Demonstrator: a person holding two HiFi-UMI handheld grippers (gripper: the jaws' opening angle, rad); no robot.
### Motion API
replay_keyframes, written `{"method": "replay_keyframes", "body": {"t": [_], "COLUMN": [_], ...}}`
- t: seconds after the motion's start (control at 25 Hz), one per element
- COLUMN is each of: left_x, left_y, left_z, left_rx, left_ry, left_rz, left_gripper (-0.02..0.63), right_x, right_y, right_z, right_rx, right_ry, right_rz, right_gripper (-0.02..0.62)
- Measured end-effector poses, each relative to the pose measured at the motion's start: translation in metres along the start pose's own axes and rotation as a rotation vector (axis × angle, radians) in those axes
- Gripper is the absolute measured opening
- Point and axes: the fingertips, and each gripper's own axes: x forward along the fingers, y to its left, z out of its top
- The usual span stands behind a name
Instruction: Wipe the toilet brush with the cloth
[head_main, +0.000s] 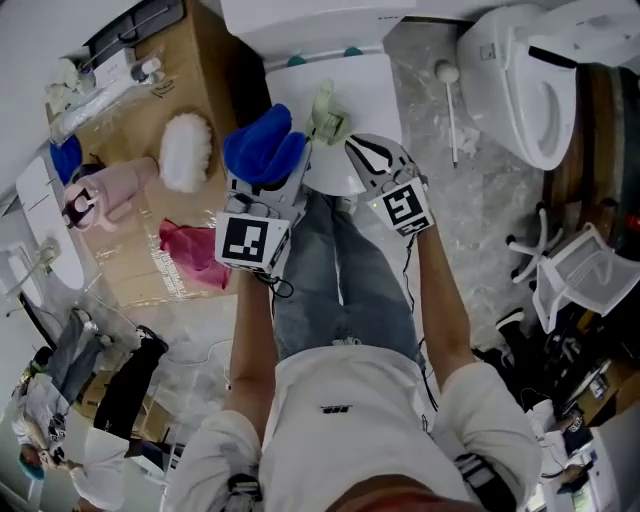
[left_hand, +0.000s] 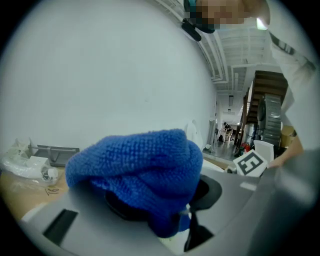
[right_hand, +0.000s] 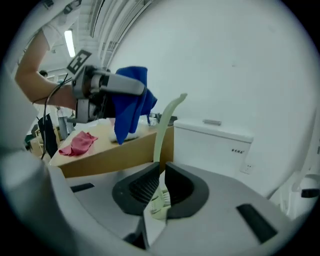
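A blue cloth (head_main: 262, 145) is bunched over the tips of my left gripper (head_main: 268, 178), which is shut on it. In the left gripper view the blue cloth (left_hand: 137, 172) covers the jaws of the left gripper (left_hand: 167, 207). My right gripper (head_main: 352, 150) is shut on a pale green toilet brush (head_main: 327, 115) that sticks out ahead of it over a white toilet. In the right gripper view the toilet brush (right_hand: 166, 120) rises in a curve from the closed right gripper (right_hand: 160, 184). The left gripper (right_hand: 107, 86) holds the hanging cloth (right_hand: 131, 107) just to the brush's left, apart from it.
A white toilet tank (head_main: 320, 30) stands straight ahead, and a second toilet (head_main: 525, 85) at the right. A long white brush (head_main: 450, 105) lies on the marble floor. The wooden table (head_main: 195, 70) at the left carries a white fluffy duster (head_main: 186, 150) and a pink cloth (head_main: 192, 252).
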Motion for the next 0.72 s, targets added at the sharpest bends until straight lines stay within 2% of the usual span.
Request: {"method": "replay_keyframes", "body": {"t": [0.12,0.2,0.28,0.52,0.72], "left_x": [-0.012,-0.02,-0.028,-0.054,-0.077], "left_y": [-0.004,-0.009,-0.015,-0.035,-0.049], "left_z": [0.011,0.021,0.032,0.061,0.081], "left_rx": [0.024,0.03,0.032,0.041,0.033], "left_ry": [0.007,0.014,0.018,0.038,0.039], "left_rz": [-0.013,-0.023,-0.037,-0.069,-0.08], "left_gripper": [0.183,0.183,0.183,0.183,0.181], "right_x": [-0.033,-0.052,-0.07,-0.115,-0.143], "right_y": [0.001,0.005,0.011,0.029,0.033], "right_z": [0.036,0.057,0.077,0.141,0.172], "right_rx": [0.046,0.089,0.125,0.102,0.145], "right_ry": [-0.047,-0.064,-0.079,-0.12,-0.152], "right_rz": [-0.039,-0.04,-0.034,-0.058,-0.109], "right_gripper": [0.023,-0.005,-0.005,-0.005,-0.005]}}
